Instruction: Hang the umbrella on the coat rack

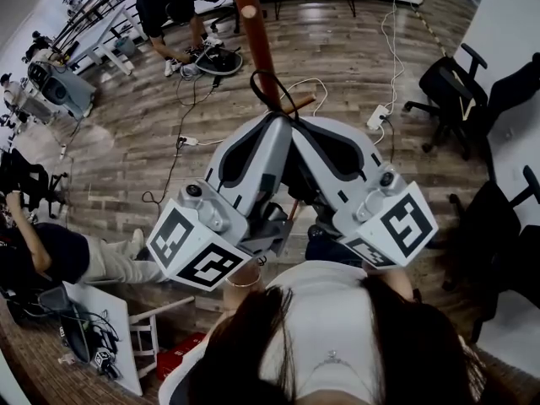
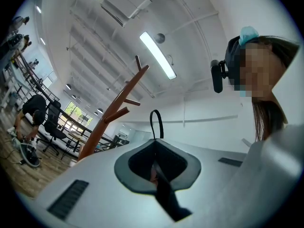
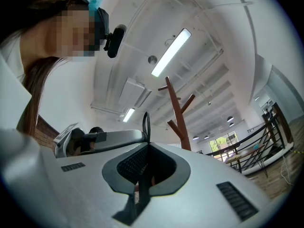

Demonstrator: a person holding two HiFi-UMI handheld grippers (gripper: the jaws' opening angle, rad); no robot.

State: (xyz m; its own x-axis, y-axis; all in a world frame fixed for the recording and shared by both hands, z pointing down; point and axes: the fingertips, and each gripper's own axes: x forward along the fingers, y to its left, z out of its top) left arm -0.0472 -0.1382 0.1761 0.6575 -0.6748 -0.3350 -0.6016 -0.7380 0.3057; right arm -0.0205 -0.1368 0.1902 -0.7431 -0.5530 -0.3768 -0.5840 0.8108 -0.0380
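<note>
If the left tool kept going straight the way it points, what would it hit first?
Probably nothing: past the black loop it grips, the left tool faces only ceiling. The coat rack stands left of that line; depth is unclear.

text: none legible | labels: none | numbers: none | signs: none

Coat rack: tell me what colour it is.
Reddish brown; the coat rack shows best in the right gripper view.
</note>
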